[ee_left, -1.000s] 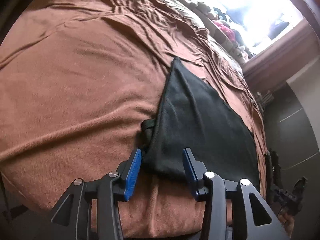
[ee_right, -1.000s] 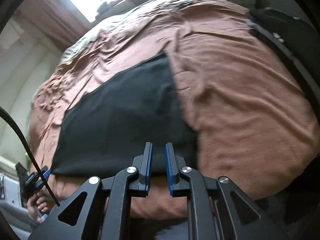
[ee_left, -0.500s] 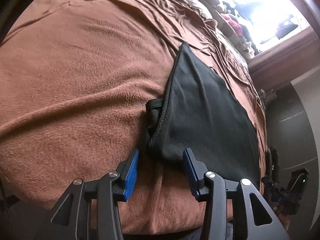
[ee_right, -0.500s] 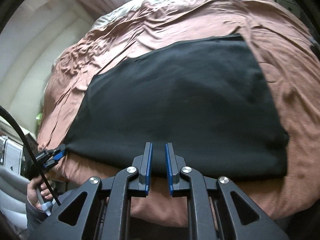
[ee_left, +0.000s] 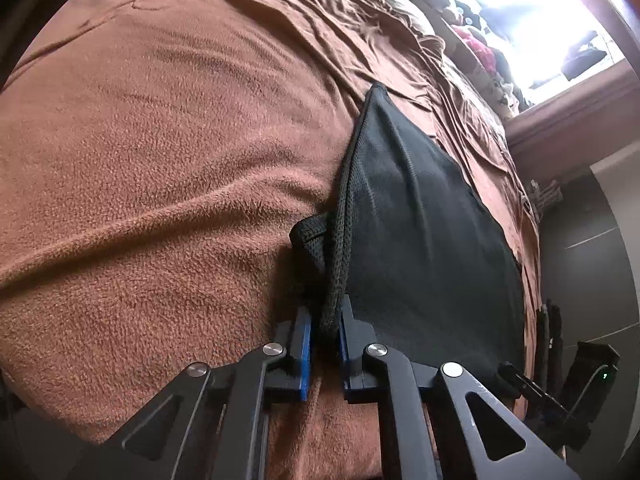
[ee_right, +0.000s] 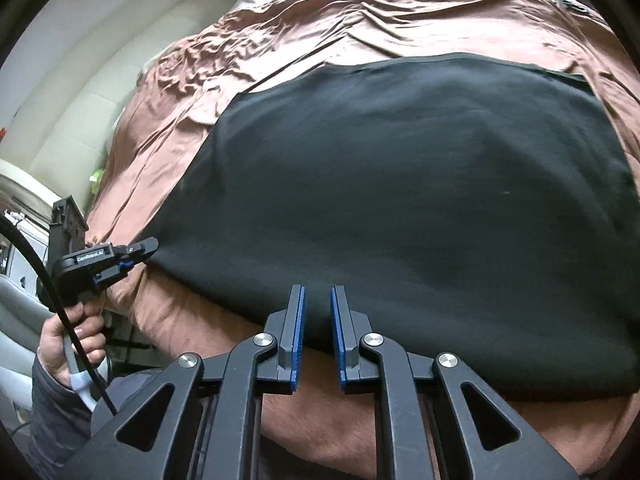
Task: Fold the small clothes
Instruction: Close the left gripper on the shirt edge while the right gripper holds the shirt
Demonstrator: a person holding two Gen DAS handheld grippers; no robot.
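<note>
The left gripper (ee_left: 325, 322) has just been closing, and its blue pads now pinch the near corner seam of the black garment (ee_left: 416, 240), a corded mesh hem bunched between them. In the right wrist view that same gripper (ee_right: 150, 245) bites the cloth's corner at 9 o'clock, held by a hand (ee_right: 74, 336) in a dark sleeve with a black cable running past it.

The right gripper (ee_right: 317, 300) is closed on nothing, its pads nearly together, tips over the garment's near edge at 6 o'clock.

The garment is a dark, fine-mesh piece spread flat as a broad rough rectangle, smooth across the middle, its far hem straight toward 12 o'clock. A small folded flap pokes out at its left edge beside the seam.

It lies on a brown fleece blanket (ee_left: 168, 184) covering a bed, near the bed's front edge. Bare blanket stretches wide toward 9 and 11 o'clock in the left wrist view; rumpled sheet folds lie beyond the far hem. A bright window (ee_left: 532, 20) with cluttered things on its sill sits at 1 o'clock.
</note>
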